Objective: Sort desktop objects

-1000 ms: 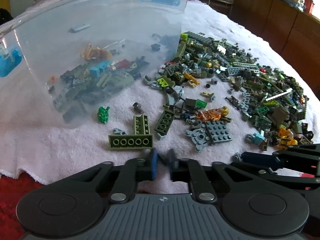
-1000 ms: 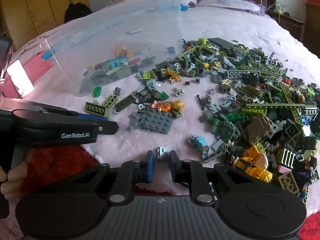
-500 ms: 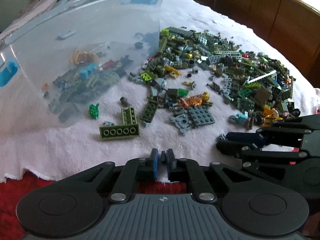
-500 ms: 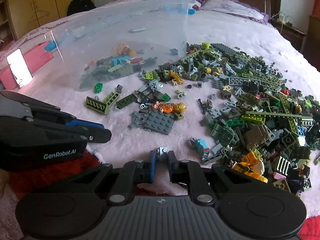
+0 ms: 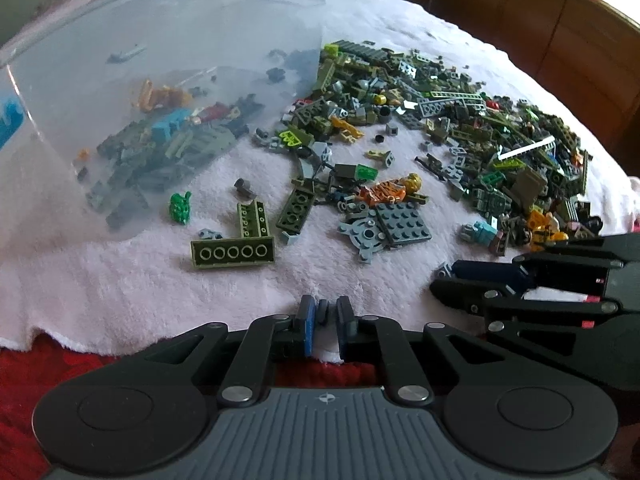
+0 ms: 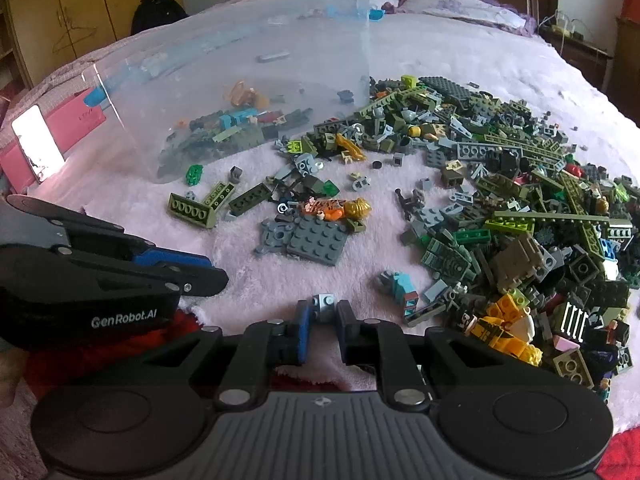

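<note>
Since the earlier frame, both grippers had drawn back toward the near edge of the white towel (image 5: pixel 120 296), each keeping its piece. The left gripper (image 5: pixel 322 326) had its jaws nearly closed on one small dark blue-grey piece (image 5: pixel 322 311), pinched between the tips. The right gripper (image 6: pixel 322 322) had its jaws a little apart, clamped on one small grey studded brick (image 6: pixel 325 304). In the left wrist view the right gripper (image 5: pixel 444 280) lay low on the right, just over the towel's edge; in the right wrist view the left gripper (image 6: pixel 212 276) lay on the left.

One clear plastic bin (image 5: pixel 168 32) lay tipped on its side on the bed, left of centre, with a small heap of sorted bricks inside. To its right spread one large loose pile of bricks (image 5: pixel 500 144), mostly olive and grey, too many to count. Between bin and pile lay scattered singles: one long olive brick with five round holes (image 5: pixel 233 253), one olive plate (image 5: pixel 297 209), one bright green piece (image 5: pixel 179 208), one square grey plate (image 5: pixel 404 224), one grey round-centred plate (image 5: pixel 363 235) touching it, and one orange figure with a gold head (image 5: pixel 390 191).
</note>
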The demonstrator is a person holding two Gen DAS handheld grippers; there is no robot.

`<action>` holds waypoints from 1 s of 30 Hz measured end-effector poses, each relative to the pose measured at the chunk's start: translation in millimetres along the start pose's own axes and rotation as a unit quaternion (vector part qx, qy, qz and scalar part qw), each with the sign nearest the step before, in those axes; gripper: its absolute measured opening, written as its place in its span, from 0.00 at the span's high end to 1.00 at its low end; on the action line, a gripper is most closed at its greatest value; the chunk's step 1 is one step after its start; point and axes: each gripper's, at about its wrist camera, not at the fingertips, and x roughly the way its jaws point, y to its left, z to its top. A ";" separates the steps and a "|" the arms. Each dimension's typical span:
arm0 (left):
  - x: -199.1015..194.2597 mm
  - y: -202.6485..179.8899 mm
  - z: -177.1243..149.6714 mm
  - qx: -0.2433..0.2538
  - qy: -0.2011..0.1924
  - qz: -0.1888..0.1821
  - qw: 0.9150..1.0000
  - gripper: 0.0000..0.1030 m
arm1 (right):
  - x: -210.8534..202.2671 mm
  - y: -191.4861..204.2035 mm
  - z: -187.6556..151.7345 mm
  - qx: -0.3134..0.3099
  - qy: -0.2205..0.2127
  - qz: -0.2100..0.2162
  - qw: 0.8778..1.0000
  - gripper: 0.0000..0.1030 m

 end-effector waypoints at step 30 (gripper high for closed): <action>-18.1 -9.1 -1.5 0.020 -0.024 -0.001 1.000 0.93 | -2.7 -0.5 -0.3 0.003 -0.012 0.000 1.000 0.87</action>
